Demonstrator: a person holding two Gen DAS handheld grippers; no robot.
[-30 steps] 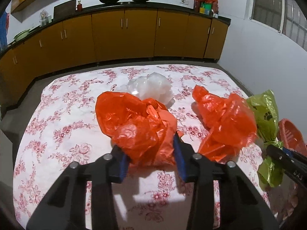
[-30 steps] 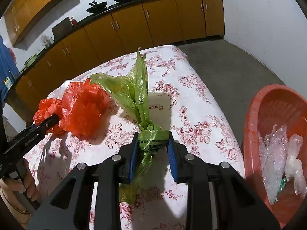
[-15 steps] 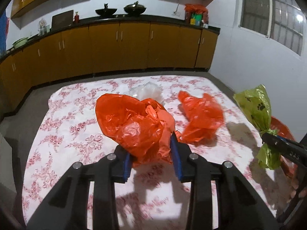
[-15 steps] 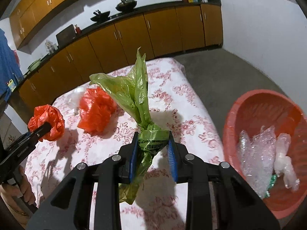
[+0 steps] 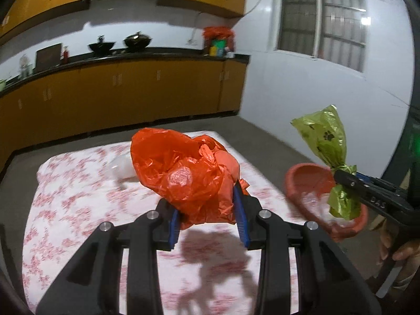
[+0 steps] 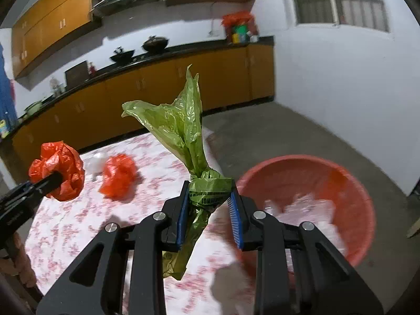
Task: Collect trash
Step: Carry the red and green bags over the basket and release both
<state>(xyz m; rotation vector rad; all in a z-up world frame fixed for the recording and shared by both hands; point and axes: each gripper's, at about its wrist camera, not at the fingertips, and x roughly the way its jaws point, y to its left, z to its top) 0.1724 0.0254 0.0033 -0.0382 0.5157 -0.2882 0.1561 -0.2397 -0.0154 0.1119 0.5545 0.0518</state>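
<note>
— Left gripper [image 5: 208, 218]? Clamped on a crumpled orange bag [image 5: 183, 176], lifted clear of the floral-cloth bench [image 5: 65, 210].

— Right gripper [image 6: 208, 210]? Pinching the green bag [image 6: 183, 131] at its knot, raised beside the red basin [image 6: 362, 197]. Second orange bag [image 6: 118, 177] lying on the bench.

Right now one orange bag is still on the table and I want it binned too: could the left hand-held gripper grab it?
Probably not: the left hand-held gripper is already shut on a crumpled orange plastic bag.
</note>
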